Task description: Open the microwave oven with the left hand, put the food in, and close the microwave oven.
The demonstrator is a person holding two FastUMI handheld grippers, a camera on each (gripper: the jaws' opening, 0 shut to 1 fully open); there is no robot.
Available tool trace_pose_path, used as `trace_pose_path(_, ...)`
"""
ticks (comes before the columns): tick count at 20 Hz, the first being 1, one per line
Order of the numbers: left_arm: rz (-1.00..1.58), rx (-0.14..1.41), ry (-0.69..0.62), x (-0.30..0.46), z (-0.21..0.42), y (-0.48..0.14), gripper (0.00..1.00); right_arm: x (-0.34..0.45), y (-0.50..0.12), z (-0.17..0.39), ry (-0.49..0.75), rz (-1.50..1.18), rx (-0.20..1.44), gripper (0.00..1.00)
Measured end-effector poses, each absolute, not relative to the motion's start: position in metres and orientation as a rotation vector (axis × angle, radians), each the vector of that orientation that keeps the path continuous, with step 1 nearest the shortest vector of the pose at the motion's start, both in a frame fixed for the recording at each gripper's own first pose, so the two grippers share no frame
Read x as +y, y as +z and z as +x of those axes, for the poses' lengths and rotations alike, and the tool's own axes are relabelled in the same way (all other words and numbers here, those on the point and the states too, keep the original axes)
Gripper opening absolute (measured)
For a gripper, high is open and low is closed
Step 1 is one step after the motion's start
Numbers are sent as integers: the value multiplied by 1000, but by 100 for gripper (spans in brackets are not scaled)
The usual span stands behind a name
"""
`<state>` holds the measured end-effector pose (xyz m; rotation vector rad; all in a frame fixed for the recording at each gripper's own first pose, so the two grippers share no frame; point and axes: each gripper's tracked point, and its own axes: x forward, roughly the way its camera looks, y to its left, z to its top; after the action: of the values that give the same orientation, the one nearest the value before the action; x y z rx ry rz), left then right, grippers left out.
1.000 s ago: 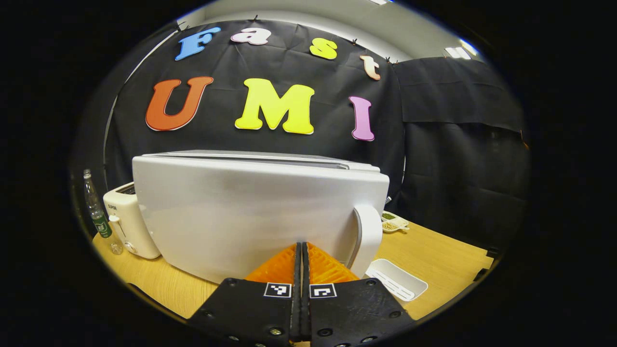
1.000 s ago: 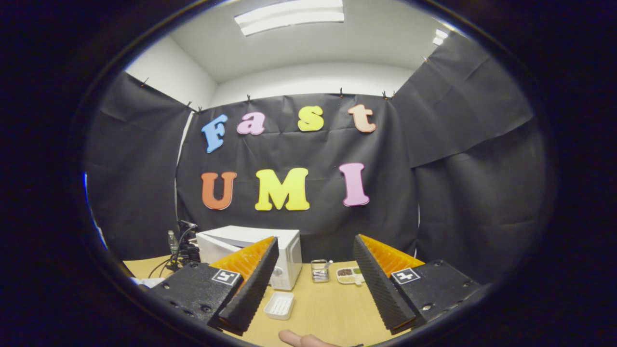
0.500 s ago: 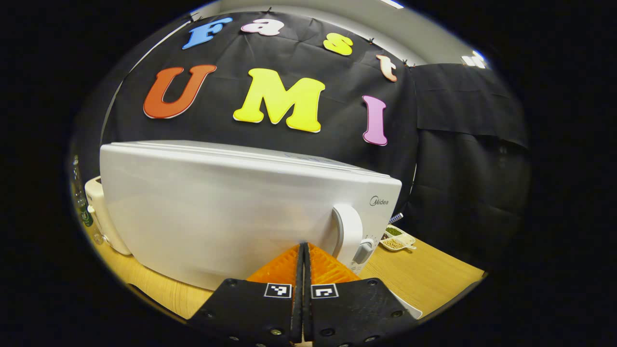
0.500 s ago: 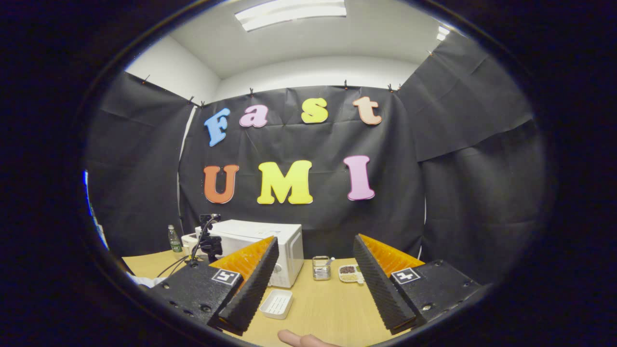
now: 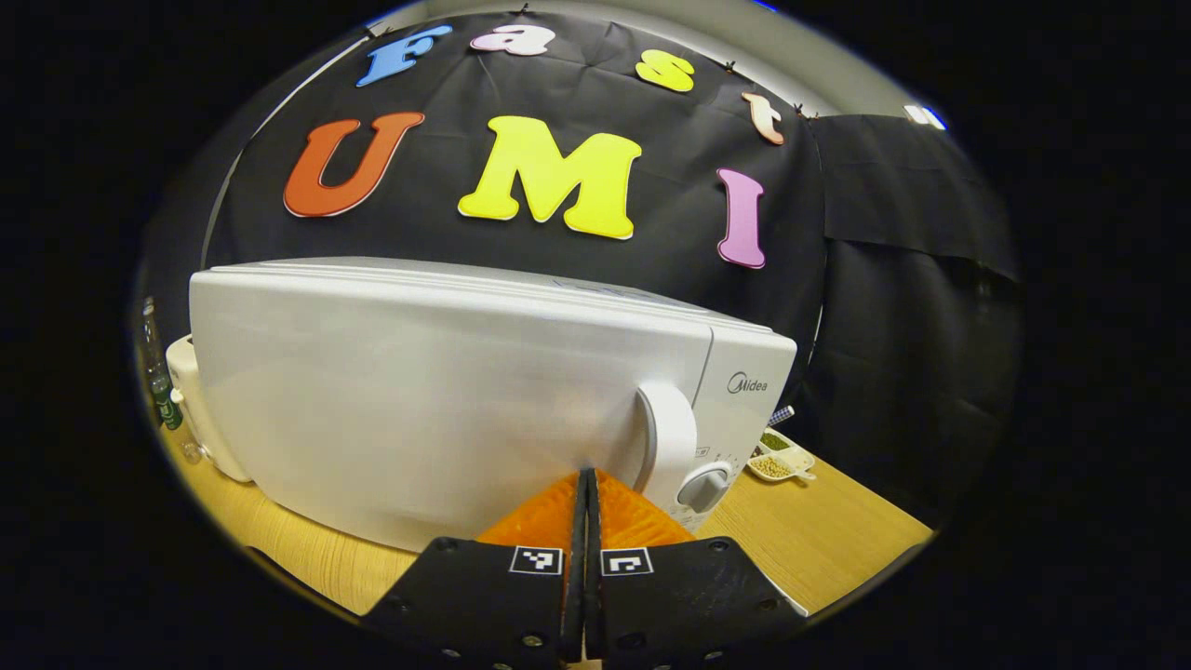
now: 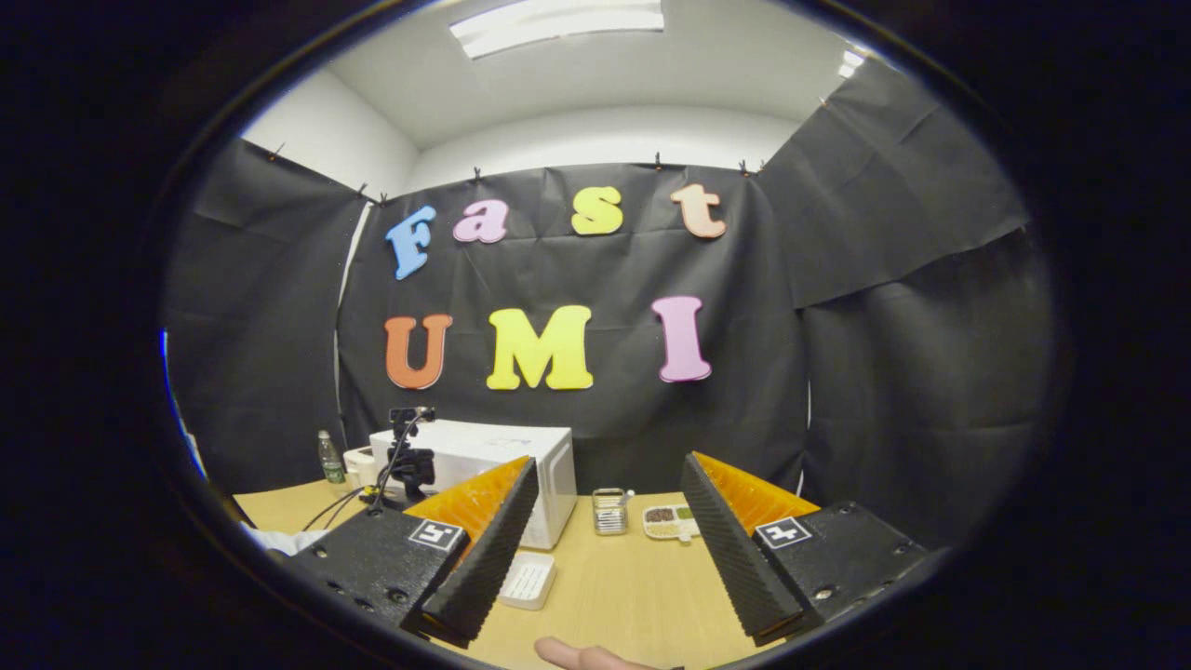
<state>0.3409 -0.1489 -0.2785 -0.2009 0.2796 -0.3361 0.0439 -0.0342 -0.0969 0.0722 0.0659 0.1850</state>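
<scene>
Directly ahead, microwave door [image 5: 437, 400], touching clenched left gripper [image 5: 586, 479], right gripper [image 6: 609, 535] released

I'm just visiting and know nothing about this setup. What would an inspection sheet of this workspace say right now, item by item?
Surface: wooden table, bare in the middle.
Job's things: white microwave, door shut, handle and dial at its right end; the food itself, nothing seen.
Clutter: toaster and bottle beyond the microwave; white tray; small metal rack; divided dish of grains.
Grippers: left hand-held gripper shut, empty, close to the microwave door; right hand-held gripper open, empty, back from the table.
Cables: dark cables trail from a rig near the microwave.
Surroundings: black cloth walls, white ceiling with a light panel.
</scene>
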Motion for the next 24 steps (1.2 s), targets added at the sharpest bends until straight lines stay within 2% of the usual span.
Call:
trace_pose_path(10, -139, 289, -275, -133, 314, -270, 1, -37, -103, 21, 159, 98, 101, 99)
trace_pose_path(13, -146, 283, -306, -134, 292, -256, 88, -35, -104, 16, 157, 101, 112, 99)
trace_pose_path(14, -132, 270, -278, -126, 287, -251, 96, -35, -103, 15, 154, 105, 112, 99)
trace_pose_path(18, -127, 250, -241, -111, 257, -227, 94, -32, -101, 9, 149, 95, 117, 99)
trace_pose_path(19, -105, 248, -214, -103, 249, -221, 81, -31, -101, 8, 147, 90, 118, 99)
trace_pose_path(20, -76, 251, -182, -95, 238, -215, 94, -32, -101, 8, 136, 86, 125, 99)
trace_pose_path(22, -51, 248, -149, -82, 210, -201, 94, -36, -100, 5, 113, 75, 130, 99)
trace_pose_path(24, -74, 216, -178, -83, 177, -176, 93, -37, -94, -2, 98, 73, 126, 99)
